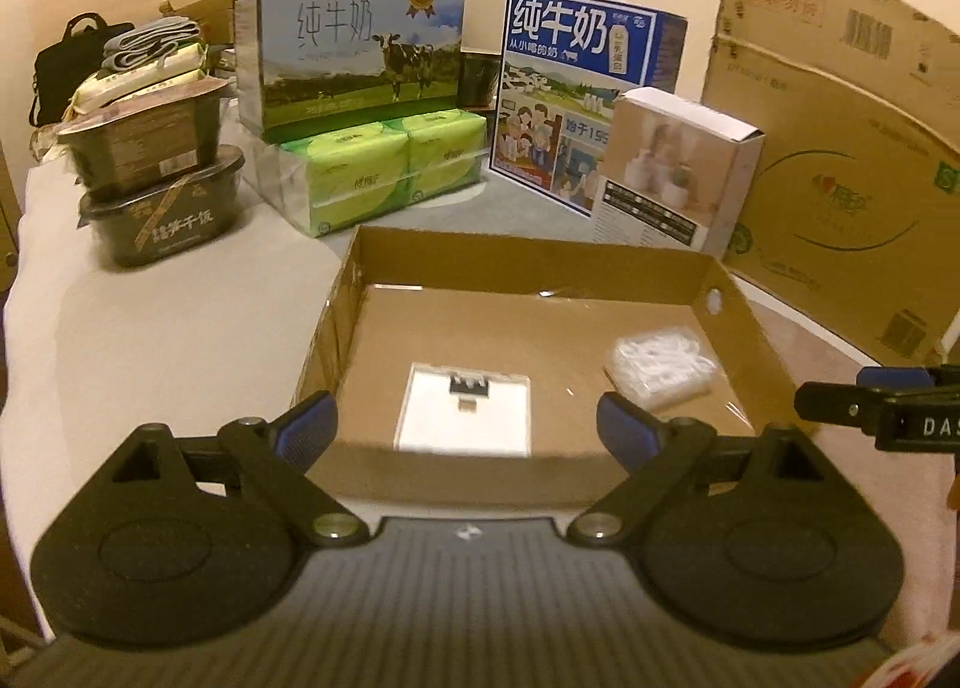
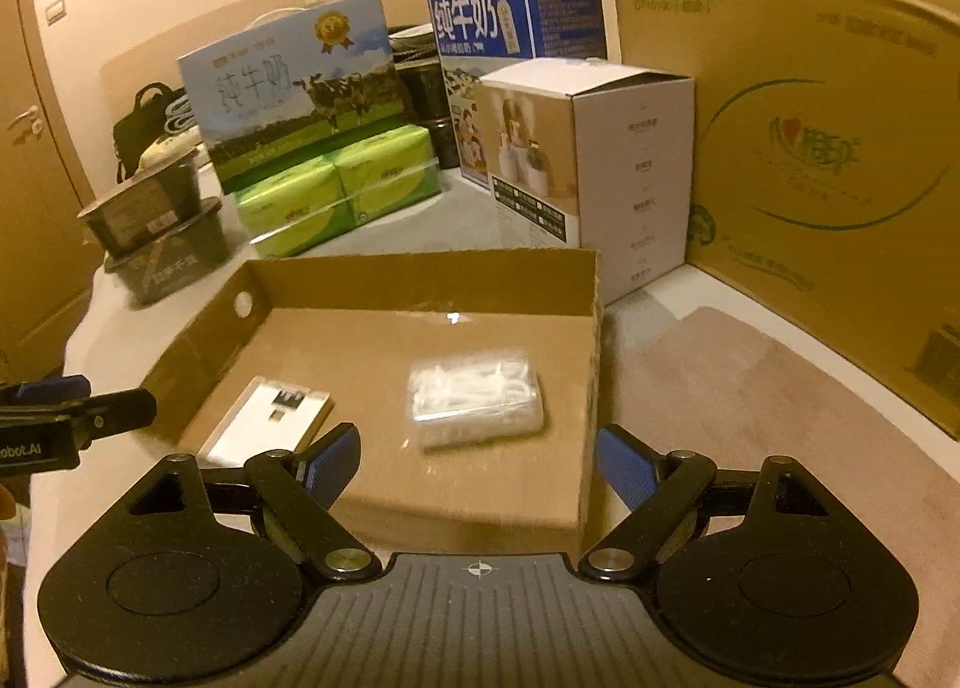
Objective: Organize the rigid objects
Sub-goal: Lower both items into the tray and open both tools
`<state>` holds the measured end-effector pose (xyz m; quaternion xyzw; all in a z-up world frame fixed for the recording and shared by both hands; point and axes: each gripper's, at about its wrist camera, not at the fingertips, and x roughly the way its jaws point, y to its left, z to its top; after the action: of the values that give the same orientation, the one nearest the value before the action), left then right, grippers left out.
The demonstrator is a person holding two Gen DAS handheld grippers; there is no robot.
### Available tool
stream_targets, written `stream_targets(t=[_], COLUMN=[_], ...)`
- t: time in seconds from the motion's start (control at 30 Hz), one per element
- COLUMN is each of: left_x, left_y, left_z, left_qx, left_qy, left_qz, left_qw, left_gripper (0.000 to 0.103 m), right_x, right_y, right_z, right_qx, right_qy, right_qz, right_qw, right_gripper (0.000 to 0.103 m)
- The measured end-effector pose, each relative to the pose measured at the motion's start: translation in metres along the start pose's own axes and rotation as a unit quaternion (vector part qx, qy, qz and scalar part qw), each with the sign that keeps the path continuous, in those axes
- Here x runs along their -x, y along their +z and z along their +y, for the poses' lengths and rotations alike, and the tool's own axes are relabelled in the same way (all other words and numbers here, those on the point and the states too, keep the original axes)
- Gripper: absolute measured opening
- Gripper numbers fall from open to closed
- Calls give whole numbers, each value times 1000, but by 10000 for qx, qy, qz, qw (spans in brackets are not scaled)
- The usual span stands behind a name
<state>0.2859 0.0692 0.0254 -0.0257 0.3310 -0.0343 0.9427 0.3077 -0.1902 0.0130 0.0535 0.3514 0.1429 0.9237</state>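
A shallow open cardboard box (image 1: 528,259) (image 2: 420,274) lies on the bed in front of both grippers. Inside it lie a flat white packet with a small black part (image 1: 465,409) (image 2: 264,418) and a clear plastic case of white picks (image 1: 660,370) (image 2: 477,397). My left gripper (image 1: 468,430) is open and empty, hovering at the box's near wall. My right gripper (image 2: 477,463) is open and empty, above the box's near right corner. Each gripper shows at the edge of the other's view (image 1: 882,406) (image 2: 66,424).
Behind the box stand a cow-printed milk carton (image 1: 351,42) on green tissue packs (image 1: 390,165), a blue milk carton (image 1: 576,87), a white product box (image 1: 672,172) (image 2: 594,165) and a large cardboard sheet (image 1: 840,159) (image 2: 798,147). Two stacked black food tubs (image 1: 156,190) sit at the left.
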Motion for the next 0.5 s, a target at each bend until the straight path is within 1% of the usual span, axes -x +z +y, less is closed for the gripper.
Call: stream_targets(t=[0.33,0.5], left_x=[70,95], left_y=[-37,-54], left_z=[-18,-22], left_qx=[58,69], left_qy=[-51,-13], left_qz=[33,72], left_qw=[10000,9999], left_gripper=[92,92], right_x=[78,111], right_y=[-46,-68], right_z=[20,26], right_qx=[18,-78], right_qy=[-38,-42], right_qz=[-106,-152], right_qw=[9999,9998], right_gripper=[86,86])
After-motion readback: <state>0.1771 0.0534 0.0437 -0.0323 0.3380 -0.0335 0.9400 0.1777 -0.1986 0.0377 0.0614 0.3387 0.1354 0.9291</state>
